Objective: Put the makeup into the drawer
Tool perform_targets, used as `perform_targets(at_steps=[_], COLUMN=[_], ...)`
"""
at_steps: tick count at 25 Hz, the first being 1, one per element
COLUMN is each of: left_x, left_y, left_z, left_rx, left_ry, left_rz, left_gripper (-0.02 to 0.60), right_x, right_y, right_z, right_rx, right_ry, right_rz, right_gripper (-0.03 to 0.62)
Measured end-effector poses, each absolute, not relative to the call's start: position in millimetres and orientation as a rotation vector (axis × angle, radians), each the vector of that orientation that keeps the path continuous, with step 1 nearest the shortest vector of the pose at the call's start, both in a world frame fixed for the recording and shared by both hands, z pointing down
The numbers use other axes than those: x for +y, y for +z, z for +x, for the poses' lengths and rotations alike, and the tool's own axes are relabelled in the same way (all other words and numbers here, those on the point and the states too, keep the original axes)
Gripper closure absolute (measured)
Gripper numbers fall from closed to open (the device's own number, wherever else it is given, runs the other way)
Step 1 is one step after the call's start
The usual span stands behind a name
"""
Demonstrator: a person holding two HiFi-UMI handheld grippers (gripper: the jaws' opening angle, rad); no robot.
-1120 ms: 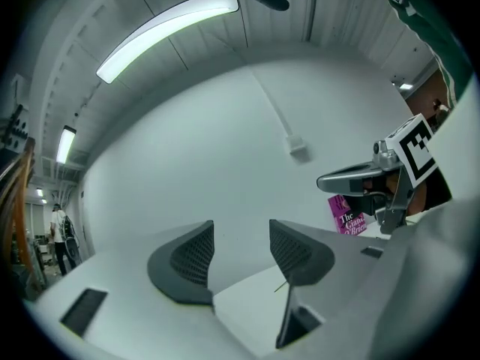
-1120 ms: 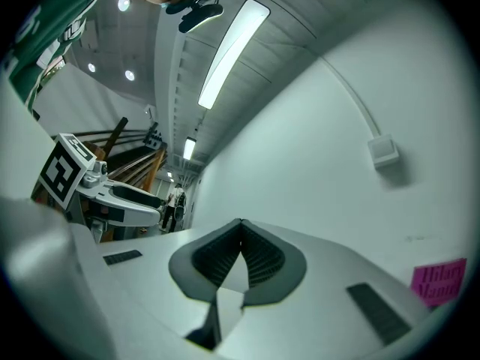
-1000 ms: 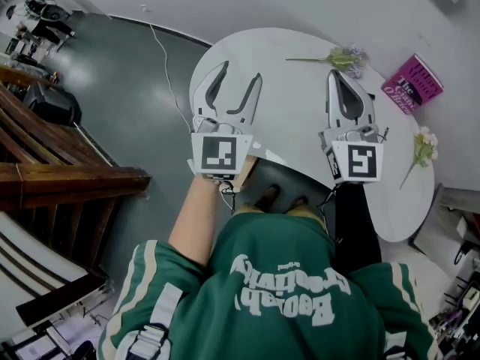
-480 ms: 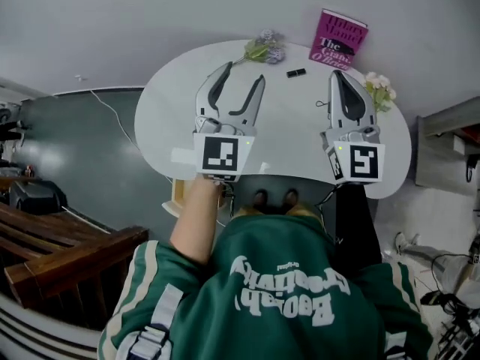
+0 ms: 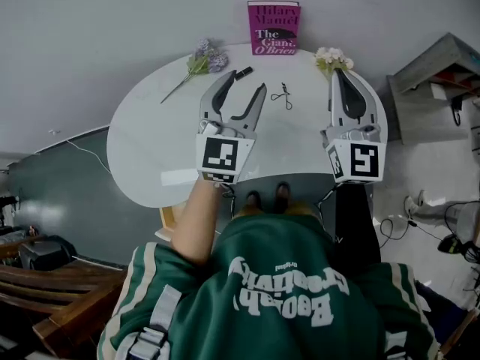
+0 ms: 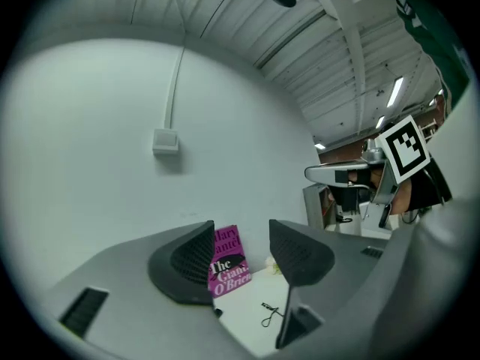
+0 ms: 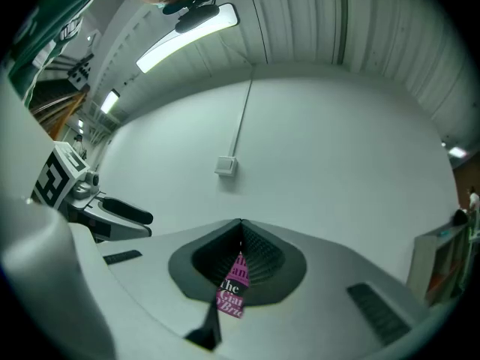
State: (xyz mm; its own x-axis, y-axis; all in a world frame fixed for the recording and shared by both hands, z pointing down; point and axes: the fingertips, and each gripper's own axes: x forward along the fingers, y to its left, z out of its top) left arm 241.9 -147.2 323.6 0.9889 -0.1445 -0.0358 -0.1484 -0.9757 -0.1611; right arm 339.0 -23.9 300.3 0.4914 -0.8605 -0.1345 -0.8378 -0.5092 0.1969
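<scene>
Head view, seen from above. The left claw (image 5: pixel 244 83) is held above the white surface (image 5: pixel 150 137) at centre frame, its jaws spread wide with nothing between them. The right claw (image 5: pixel 343 79), at centre right, has its jaws pressed together and grips nothing; only a sliver of the pink book (image 5: pixel 274 27) shows below its closed tips in the right gripper view.

The makeup lies on the surface near the far edge: a short black tube (image 5: pixel 244 73) just beyond the left claw's tips, and a thin wire eyelash curler (image 5: pixel 283 94) to its right, between the two claws. The book stands against the wall at top centre, flanked by purple flowers (image 5: pixel 204 58) and white flowers (image 5: pixel 330 57). No drawer can be identified in any view.

Likely hazards: the tube looks round and may roll away if a jaw nudges it before closing. The curler lies flat and is slender, so the jaws may scrape the surface or pinch only one loop, letting it swing or drop. A wide sweep could also drag either bunch of flowers.
</scene>
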Motion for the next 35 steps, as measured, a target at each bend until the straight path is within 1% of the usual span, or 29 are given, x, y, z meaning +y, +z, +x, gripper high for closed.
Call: perform_targets(at_steps=[3,6,13,20,24,25,26,27,28,31,35], left_x=[-134.3,-128.5,-128.9,-143.8,-146.5,-145.1,-143.9,-143.0,-142.5,-141.2,-130.5], left_y=[351.8,398.4,532.0,615.7,649.2,648.9,646.0,642.7,640.9,636.6,608.8], left_z=[266.3,298.0,365.2,397.0,398.4,400.1,402.0,403.1,403.7,406.4,406.1], left_rx=[0.133,0.051,0.048,0.156,0.208,0.213,0.218,0.223,0.225,0.201,0.160], left_ry=[-0.063,-0.203,-0.718,-1.059,-1.252,-1.256,-1.240,-1.221,-1.204,-1.132,-1.005], left_rz=[-3.026,-3.151,-3.184,-3.146,-3.073,-3.066,-3.066,-3.063,-3.054,-3.017,-3.009], left_gripper=[0.341,0.341,0.352,0.357,0.383,0.451,0.466,0.529,0.561,0.561,0.561], right_x=[-12.4,0.7,46.4,92.6,107.2,110.2,112.9,115.1,116.4,116.4,113.9], right_y=[306.6,316.3,331.0,347.2,354.9,356.3,357.6,358.6,359.4,359.7,357.2], right_z=[350.2,361.1,389.6,419.2,430.5,432.9,434.8,436.0,436.6,436.3,432.9], right_rx=[-1.463,-1.426,-1.318,-1.222,-1.207,-1.204,-1.202,-1.201,-1.203,-1.219,-1.251], right_ry=[-0.308,-0.271,-0.205,-0.150,-0.125,-0.120,-0.117,-0.115,-0.115,-0.122,-0.141], right_rz=[2.630,2.642,2.661,2.690,2.697,2.700,2.703,2.704,2.706,2.707,2.705], right_gripper=[0.586,0.585,0.586,0.585,0.586,0.585,0.585,0.585,0.586,0.585,0.586])
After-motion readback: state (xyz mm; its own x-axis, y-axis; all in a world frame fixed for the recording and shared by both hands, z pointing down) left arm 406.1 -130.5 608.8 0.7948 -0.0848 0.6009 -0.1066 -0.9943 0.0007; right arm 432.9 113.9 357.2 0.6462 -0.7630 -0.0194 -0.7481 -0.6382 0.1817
